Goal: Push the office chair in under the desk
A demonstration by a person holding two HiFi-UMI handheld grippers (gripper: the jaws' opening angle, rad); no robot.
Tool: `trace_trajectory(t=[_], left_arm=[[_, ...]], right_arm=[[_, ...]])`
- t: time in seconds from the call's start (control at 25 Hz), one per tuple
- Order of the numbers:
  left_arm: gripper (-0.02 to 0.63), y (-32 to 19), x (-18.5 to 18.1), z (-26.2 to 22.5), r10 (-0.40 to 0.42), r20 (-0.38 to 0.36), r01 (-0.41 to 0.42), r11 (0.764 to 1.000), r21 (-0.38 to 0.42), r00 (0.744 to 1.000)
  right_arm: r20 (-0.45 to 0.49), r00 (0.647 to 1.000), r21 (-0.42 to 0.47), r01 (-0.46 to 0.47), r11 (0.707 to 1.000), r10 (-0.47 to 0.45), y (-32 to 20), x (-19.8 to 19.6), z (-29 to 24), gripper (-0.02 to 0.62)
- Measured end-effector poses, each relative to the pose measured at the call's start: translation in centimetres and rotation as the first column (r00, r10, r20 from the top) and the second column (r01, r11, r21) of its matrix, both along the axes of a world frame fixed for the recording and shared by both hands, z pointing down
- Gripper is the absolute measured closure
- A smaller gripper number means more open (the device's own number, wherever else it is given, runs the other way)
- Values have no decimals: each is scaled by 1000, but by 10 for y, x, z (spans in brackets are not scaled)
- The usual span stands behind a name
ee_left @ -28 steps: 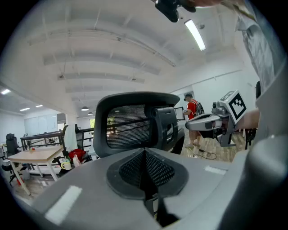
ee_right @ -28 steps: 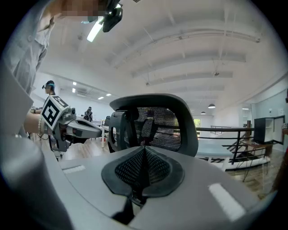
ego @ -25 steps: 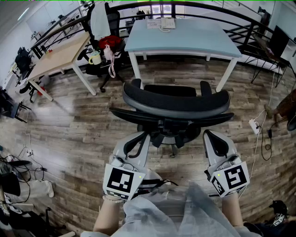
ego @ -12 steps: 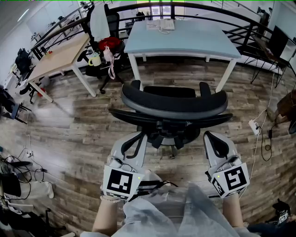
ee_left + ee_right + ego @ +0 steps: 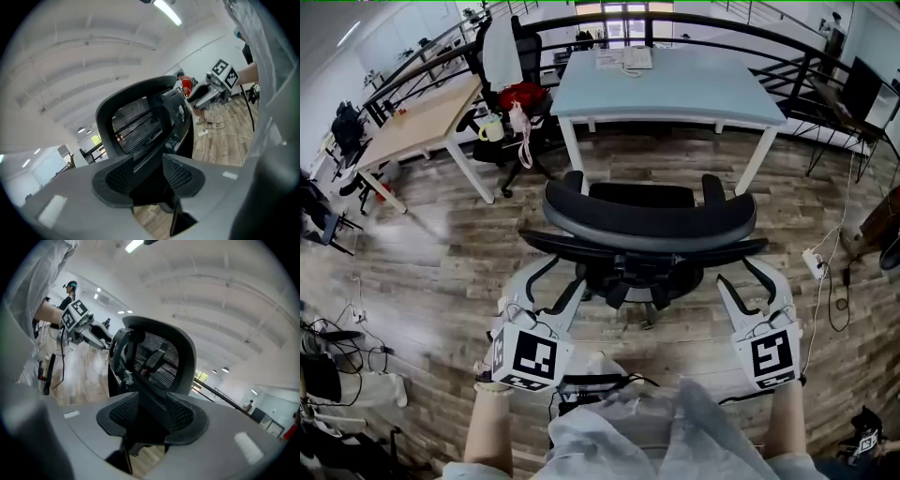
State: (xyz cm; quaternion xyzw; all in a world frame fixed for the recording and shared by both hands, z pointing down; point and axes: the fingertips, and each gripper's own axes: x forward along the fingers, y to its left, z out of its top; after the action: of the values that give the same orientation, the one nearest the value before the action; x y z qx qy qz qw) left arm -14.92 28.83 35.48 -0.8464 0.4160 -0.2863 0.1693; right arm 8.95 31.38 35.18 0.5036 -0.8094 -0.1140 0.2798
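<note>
A black mesh-back office chair (image 5: 652, 211) stands with its back to me, facing the light blue desk (image 5: 675, 84); its seat is still outside the desk. My left gripper (image 5: 556, 274) is at the left end of the chair back's lower bar. My right gripper (image 5: 752, 274) is at the right end. Both have just been opening their jaws. In the left gripper view the left gripper (image 5: 147, 173) has the edge of the chair's back frame (image 5: 140, 126) in its gap, pads apart. The right gripper (image 5: 152, 416) likewise straddles the frame (image 5: 159, 357).
A wooden desk (image 5: 422, 117) stands at the left, with another chair (image 5: 511, 89) carrying a white cloth and a red bag beside it. A power strip and cables (image 5: 814, 258) lie on the floor at the right. More cables (image 5: 347, 328) lie at the left. A black railing runs behind the blue desk.
Both grippers went from shut to wide open and rolled at the wrist. Both hands shifted a little outward and down. The chair sits slightly nearer the desk.
</note>
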Motion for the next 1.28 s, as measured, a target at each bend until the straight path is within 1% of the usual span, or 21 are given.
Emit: trace_trajectory(t=[0.12, 0.24, 0.4, 0.52, 0.6, 0.68, 0.76, 0.88, 1.0, 1.2, 1.28], left_arm=[[423, -13, -12, 8, -1, 104, 0, 1000, 8, 995], [410, -27, -25, 18, 5, 216, -6, 1000, 4, 976], [397, -42, -37, 31, 38, 353, -34, 999, -18, 935], [396, -52, -40, 39, 73, 426, -62, 997, -41, 902], [396, -57, -43, 47, 101, 476, -81, 995, -62, 874], [396, -61, -45, 54, 131, 516, -99, 991, -90, 847], [396, -66, -47, 60, 156, 539, -112, 987, -113, 828], [396, -73, -49, 65, 176, 580, -125, 984, -126, 796], [396, -81, -46, 74, 209, 620, -146, 978, -151, 757], [397, -85, -39, 89, 246, 656, -171, 969, -177, 714], [397, -87, -37, 94, 257, 665, -176, 966, -188, 701]], right_arm=[[-140, 990, -10, 13, 1000, -14, -12, 16, 9, 372], [-248, 968, -37, 19, 999, -27, -24, 33, 17, 354], [-364, 927, -117, 51, 992, -91, -37, 43, 29, 344], [-450, 880, -185, 74, 980, -151, -46, 49, 42, 342], [-495, 848, -222, 87, 971, -189, -51, 51, 50, 342], [-518, 824, -262, 103, 960, -230, -54, 51, 58, 342], [-536, 801, -299, 115, 947, -266, -56, 50, 65, 342], [-553, 774, -345, 126, 930, -309, -60, 49, 75, 342], [-564, 752, -382, 129, 915, -342, -63, 49, 84, 342], [-572, 727, -424, 135, 896, -380, -66, 46, 101, 342], [-574, 720, -438, 132, 889, -389, -70, 46, 106, 343]])
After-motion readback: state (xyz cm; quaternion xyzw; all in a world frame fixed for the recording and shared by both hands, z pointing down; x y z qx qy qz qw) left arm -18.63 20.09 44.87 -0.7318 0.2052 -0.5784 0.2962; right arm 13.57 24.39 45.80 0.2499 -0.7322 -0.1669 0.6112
